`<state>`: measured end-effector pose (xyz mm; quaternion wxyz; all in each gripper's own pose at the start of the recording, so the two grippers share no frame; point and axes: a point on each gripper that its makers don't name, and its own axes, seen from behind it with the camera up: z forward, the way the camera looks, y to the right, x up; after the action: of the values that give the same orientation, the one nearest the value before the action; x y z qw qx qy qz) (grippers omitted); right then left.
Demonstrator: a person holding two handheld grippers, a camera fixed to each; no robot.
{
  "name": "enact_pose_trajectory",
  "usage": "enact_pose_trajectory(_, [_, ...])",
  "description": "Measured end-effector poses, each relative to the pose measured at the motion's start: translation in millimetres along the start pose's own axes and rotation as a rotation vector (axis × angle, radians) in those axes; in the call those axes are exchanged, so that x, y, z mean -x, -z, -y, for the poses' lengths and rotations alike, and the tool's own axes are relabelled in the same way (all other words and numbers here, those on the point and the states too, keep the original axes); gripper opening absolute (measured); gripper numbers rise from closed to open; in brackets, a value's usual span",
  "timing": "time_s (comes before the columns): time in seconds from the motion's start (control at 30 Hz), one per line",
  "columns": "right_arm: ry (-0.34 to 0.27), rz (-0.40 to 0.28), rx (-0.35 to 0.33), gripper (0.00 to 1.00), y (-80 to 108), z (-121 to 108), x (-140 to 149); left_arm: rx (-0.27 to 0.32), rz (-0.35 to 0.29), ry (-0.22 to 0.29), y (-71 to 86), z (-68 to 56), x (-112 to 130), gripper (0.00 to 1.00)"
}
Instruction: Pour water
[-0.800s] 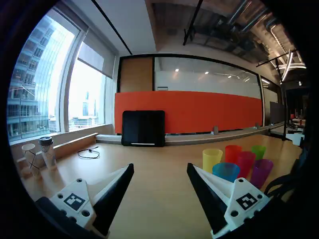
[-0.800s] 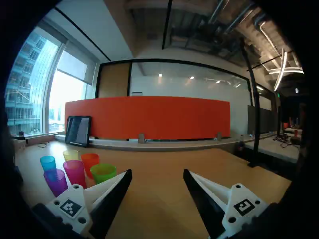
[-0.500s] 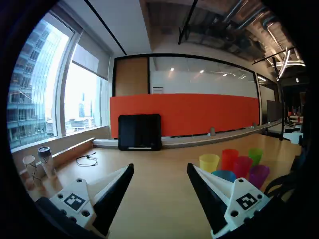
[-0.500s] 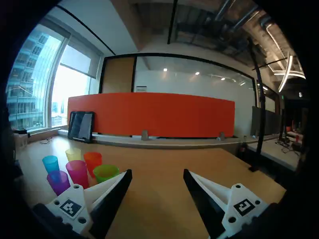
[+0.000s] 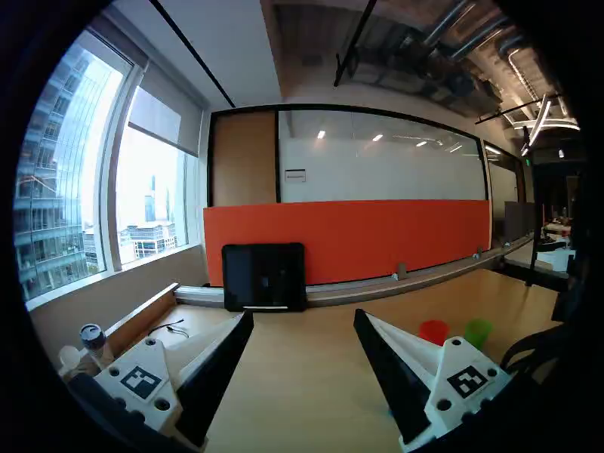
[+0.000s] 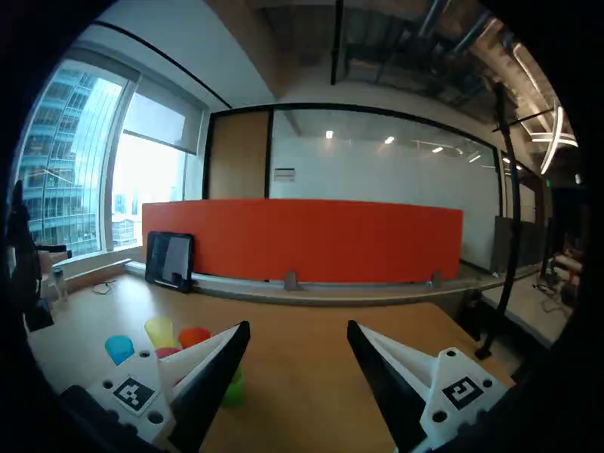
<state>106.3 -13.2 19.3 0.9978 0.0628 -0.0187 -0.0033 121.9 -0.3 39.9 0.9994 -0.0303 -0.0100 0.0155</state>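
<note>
While left gripper and right gripper hang wide open, empty, cups bunched on table, short of far edge.

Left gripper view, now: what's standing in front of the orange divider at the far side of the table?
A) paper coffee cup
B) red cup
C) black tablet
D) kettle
C: the black tablet stands upright at the foot of the orange divider, straight ahead between the open fingers.
</note>
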Motion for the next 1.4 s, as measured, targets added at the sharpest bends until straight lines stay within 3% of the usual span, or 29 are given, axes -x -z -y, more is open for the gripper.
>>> enact_pose_trajectory(0.3, [-0.032,-0.044,-0.035,1.00,-1.3,1.1,-68.4,0.035,-0.030,0.018,-10.8,-3.0,-68.7,0.99])
enact_pose_trajectory(0.5, [-0.031,-0.062,-0.047,1.00,-3.3,-2.2,-97.6,0.066,-0.052,0.041,-11.8,-6.6,-100.3,0.99])
enact_pose_trajectory(0.9, [-0.034,-0.029,-0.158,1.00,-0.9,14.7,-103.9,0.163,-0.020,0.064,-14.3,-21.3,-102.0,0.99])
enact_pose_trajectory(1.1, [0.002,-0.036,-0.274,1.00,4.9,35.9,-109.6,0.254,-0.025,0.067,-12.5,-39.9,-110.3,0.99])
enact_pose_trajectory(1.4, [-0.009,-0.047,-0.431,1.00,16.7,67.7,-122.7,0.407,-0.031,0.075,-4.1,-71.6,-125.0,0.99])
